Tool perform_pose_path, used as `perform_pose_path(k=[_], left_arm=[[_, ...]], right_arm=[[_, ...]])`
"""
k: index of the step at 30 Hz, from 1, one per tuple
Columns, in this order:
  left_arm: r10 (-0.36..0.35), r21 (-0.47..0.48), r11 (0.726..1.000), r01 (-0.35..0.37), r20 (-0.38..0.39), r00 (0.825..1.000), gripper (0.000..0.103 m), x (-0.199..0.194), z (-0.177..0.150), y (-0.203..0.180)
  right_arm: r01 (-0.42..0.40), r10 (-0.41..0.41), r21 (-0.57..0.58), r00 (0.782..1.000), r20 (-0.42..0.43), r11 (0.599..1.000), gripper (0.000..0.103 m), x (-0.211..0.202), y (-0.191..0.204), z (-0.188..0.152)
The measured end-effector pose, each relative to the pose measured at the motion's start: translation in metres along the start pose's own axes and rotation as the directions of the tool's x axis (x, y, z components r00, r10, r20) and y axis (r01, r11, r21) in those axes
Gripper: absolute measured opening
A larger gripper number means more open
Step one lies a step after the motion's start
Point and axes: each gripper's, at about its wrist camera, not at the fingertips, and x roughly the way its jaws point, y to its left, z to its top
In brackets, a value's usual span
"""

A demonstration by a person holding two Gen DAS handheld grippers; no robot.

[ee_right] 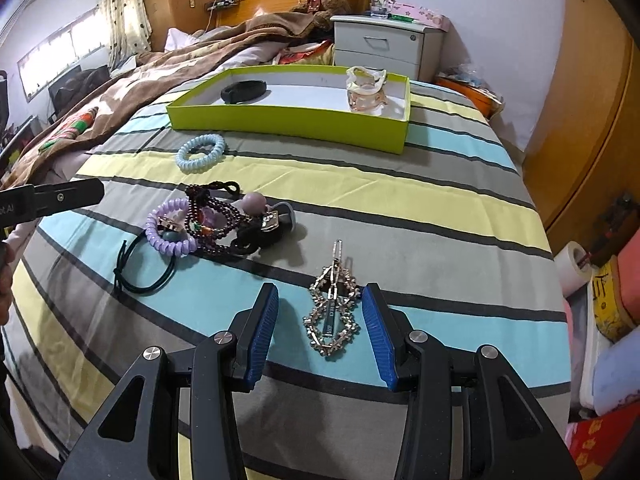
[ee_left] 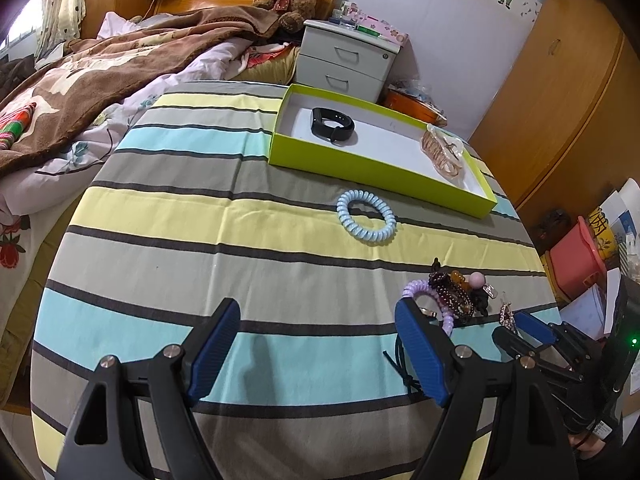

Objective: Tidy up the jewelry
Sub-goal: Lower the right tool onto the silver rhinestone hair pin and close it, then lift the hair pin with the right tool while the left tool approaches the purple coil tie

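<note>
My right gripper point(ee_right: 320, 296) is open and low over the striped cloth, with a rhinestone hair clip point(ee_right: 332, 308) lying between its blue pads, untouched. My left gripper point(ee_left: 316, 312) is open and empty over bare cloth, left of a pile made up of a purple spiral tie point(ee_right: 168, 236), a dark bead bracelet point(ee_right: 212, 216) and a black elastic point(ee_right: 140, 268). A light blue spiral tie point(ee_left: 366, 216) lies alone. The green box point(ee_left: 360, 168) at the far side holds a black wristband point(ee_left: 332, 126) and a clear pink claw clip point(ee_left: 442, 152).
The striped table point(ee_right: 440, 208) drops off at the right, beside a wooden wardrobe point(ee_right: 580, 120) and red bins point(ee_left: 576, 260). A bed with a brown blanket point(ee_left: 100, 76) is on the left. A grey nightstand point(ee_left: 348, 60) stands behind the box.
</note>
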Motion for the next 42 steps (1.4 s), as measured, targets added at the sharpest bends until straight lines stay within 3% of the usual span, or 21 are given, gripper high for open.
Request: perform_pose_path(k=[2, 4, 9, 13, 21, 24, 32, 34, 38, 42], left_arm=[[0.000, 0.003, 1.000, 0.000, 0.000, 1.000, 0.081, 0.000, 0.000, -0.001], [-0.002, 0.007, 1.000, 0.002, -0.004, 1.000, 0.081, 0.001, 0.000, -0.001], [-0.015, 0.025, 1.000, 0.015, -0.014, 1.000, 0.081, 0.004, -0.002, -0.008], [-0.013, 0.030, 0.999, 0.013, -0.015, 1.000, 0.081, 0.005, -0.001, -0.011], [-0.012, 0.042, 0.999, 0.014, -0.048, 0.999, 0.081, 0.013, -0.004, -0.021], [-0.013, 0.044, 0.999, 0.015, -0.047, 0.999, 0.081, 0.012, -0.004, -0.024], [-0.014, 0.055, 0.998, 0.018, -0.061, 0.998, 0.081, 0.018, -0.004, -0.030], [-0.013, 0.055, 0.998, 0.017, -0.064, 0.998, 0.081, 0.019, -0.005, -0.031], [-0.016, 0.064, 0.998, 0.020, -0.069, 0.998, 0.081, 0.019, -0.006, -0.033], [-0.014, 0.065, 0.998, 0.019, -0.067, 0.998, 0.081, 0.019, -0.005, -0.034]], right_arm=[[0.012, -0.012, -0.007, 1.000, 0.003, 1.000, 0.043, 0.000, 0.000, -0.001], [0.019, -0.019, -0.005, 1.000, 0.006, 1.000, 0.026, -0.001, -0.001, -0.001], [0.009, -0.009, 0.013, 1.000, 0.014, 1.000, 0.022, -0.004, -0.008, -0.003], [0.000, -0.002, 0.030, 0.999, 0.045, 1.000, 0.005, -0.011, -0.014, -0.004], [-0.033, 0.031, 0.032, 0.998, 0.048, 0.999, 0.005, -0.013, -0.018, -0.004], [-0.034, 0.032, 0.030, 0.997, 0.071, 0.999, 0.000, -0.018, -0.018, -0.005], [-0.060, 0.055, 0.059, 0.995, 0.087, 0.996, 0.000, -0.021, -0.027, -0.004], [-0.056, 0.052, 0.053, 0.996, 0.067, 0.997, 0.014, -0.018, -0.025, -0.002], [-0.070, 0.069, 0.059, 0.997, 0.033, 0.996, 0.017, -0.015, -0.028, -0.009], [-0.082, 0.081, 0.058, 0.997, 0.015, 0.995, 0.041, -0.011, -0.027, -0.009]])
